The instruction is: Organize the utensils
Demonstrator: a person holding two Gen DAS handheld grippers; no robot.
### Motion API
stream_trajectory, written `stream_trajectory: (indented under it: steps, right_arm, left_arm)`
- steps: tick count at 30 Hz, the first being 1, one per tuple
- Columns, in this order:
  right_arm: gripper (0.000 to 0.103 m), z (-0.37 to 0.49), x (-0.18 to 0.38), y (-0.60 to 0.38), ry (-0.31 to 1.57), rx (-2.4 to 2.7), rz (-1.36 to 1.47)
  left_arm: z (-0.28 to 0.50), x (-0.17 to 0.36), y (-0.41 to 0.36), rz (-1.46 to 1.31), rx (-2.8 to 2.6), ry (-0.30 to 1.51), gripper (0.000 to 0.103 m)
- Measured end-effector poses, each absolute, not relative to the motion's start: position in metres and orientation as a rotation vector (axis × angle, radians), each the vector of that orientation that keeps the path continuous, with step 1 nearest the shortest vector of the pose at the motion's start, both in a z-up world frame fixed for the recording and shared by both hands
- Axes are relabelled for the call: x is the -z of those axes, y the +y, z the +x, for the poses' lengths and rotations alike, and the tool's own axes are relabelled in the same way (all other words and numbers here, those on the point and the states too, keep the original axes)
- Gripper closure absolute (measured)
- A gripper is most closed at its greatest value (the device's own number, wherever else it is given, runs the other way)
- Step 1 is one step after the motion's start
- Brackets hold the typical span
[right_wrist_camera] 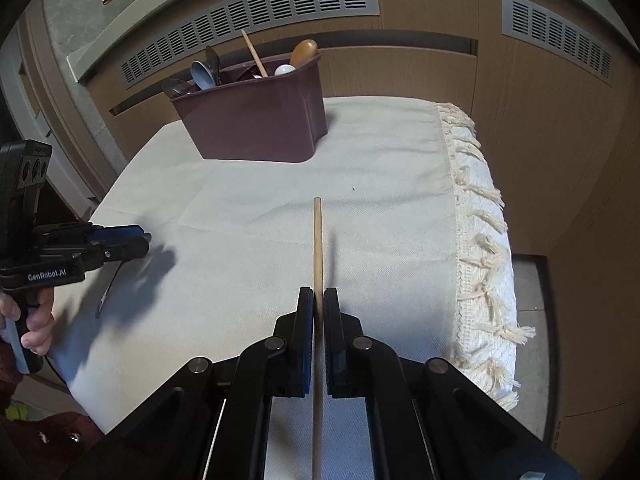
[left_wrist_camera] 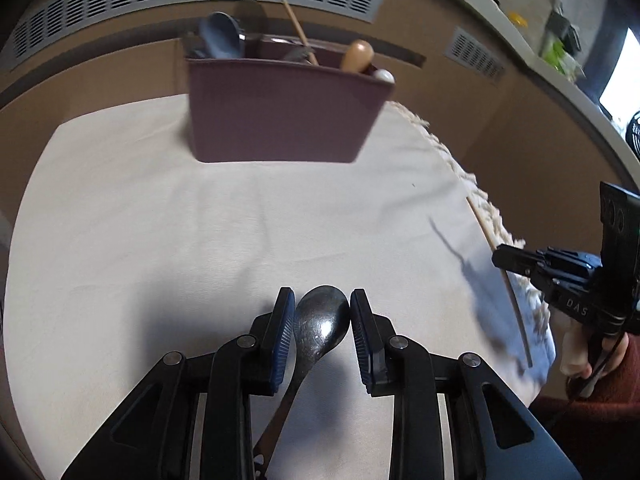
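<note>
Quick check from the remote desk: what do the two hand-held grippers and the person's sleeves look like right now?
Both are black linkage frames with silver pivot pins and blue ribbed pads. The left hand-held gripper reads "GenRobot.AI" in white on its side, with a black camera block on top. The right hand-held gripper shows white lettering, a similar black block and a black cable trailing down. Dark red sleeve at the wrist.

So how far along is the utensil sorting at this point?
Mostly done: the purple caddy already holds several utensils. In hand: the left tongs grip a metal spoon, and the right tongs clamp a wooden chopstick. Left: dropping both into the caddy; the cloth shows nothing else loose.
</note>
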State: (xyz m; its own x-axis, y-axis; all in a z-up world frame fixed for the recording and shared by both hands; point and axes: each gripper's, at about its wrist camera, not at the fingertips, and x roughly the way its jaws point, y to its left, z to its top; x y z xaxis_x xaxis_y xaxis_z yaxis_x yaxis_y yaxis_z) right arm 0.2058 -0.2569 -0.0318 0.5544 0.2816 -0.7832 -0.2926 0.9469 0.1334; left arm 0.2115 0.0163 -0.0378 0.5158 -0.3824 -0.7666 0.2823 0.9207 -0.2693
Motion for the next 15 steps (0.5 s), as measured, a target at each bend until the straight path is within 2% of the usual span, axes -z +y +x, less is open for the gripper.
stream_trajectory:
  steps: [11,12,13,14,15]
  right_arm:
    - [0.099,0.216,0.011,-0.237,0.852,-0.389,-0.006]
    - [0.1,0.218,0.008,-0.236,0.841,-0.394,0.0]
    - [0.1,0.22,0.003,-0.235,0.824,-0.398,0.006]
    - [0.1,0.221,-0.003,-0.235,0.809,-0.4,0.014]
    - [0.099,0.223,-0.011,-0.235,0.788,-0.409,0.028]
  left_arm:
    - [0.203,-0.016,0.029,-0.168,0.381,0.761,0.075]
    - [0.204,-0.023,0.031,-0.174,0.381,0.738,0.081]
    - [0.206,-0.034,0.033,-0.185,0.386,0.709,0.096]
    - [0.208,-0.044,0.036,-0.198,0.389,0.694,0.102]
    - [0.212,-0.056,0.04,-0.219,0.399,0.669,0.102]
